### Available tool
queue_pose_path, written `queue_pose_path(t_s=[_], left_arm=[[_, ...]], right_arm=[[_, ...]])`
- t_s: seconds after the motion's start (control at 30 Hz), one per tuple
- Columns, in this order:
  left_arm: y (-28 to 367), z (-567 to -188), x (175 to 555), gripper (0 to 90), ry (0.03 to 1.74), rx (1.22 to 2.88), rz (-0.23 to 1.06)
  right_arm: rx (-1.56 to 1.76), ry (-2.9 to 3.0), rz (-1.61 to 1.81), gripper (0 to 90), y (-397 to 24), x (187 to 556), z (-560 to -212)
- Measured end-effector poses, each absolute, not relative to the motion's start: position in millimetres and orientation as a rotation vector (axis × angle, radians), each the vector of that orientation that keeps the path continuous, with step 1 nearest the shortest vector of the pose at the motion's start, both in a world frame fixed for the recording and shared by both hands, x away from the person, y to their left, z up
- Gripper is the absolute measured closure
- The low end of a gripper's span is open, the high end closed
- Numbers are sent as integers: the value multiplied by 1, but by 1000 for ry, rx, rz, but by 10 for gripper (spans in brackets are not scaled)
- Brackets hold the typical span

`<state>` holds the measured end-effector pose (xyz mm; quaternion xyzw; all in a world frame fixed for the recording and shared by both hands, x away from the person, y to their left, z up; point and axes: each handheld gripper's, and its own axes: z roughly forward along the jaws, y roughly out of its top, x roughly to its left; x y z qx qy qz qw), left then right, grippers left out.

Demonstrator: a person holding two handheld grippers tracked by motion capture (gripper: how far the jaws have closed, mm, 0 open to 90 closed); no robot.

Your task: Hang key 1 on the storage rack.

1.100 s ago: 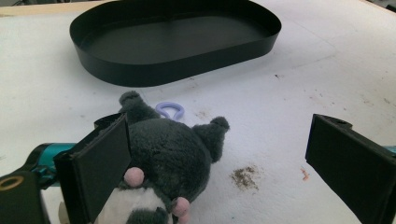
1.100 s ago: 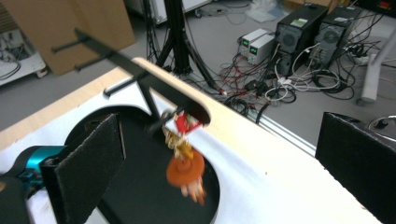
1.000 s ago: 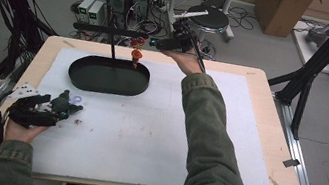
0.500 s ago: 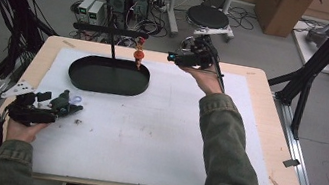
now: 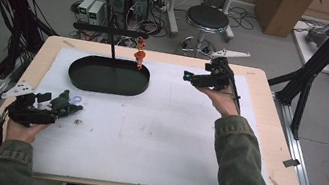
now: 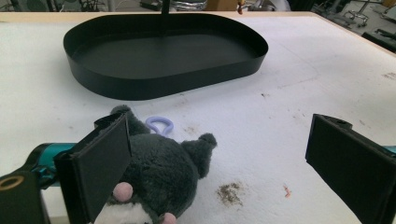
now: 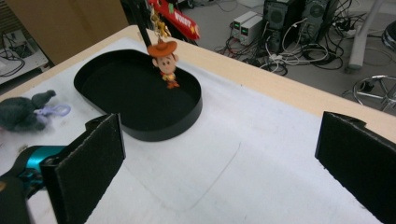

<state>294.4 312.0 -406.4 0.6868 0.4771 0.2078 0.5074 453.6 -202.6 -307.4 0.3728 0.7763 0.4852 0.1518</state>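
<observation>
You could read only "WOODY" in yellow on the red tag above the far-left tray.

Wide bare white mat between the two hands, nothing blocking a pass there, while at the far left the black oval tray with its upright stand and dangling cowboy figure bars the way, and the grey plush sits between the left gripper's spread jaws.

The left claw partly hides the grey plush toy.
</observation>
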Motion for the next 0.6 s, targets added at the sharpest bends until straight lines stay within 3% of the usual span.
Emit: queue_pose_path(t_s=[0.6], left_arm=[[312,-407,293,72,1152,1664,510]], right_arm=[[1052,2215,1308,5,-235,404,-343]])
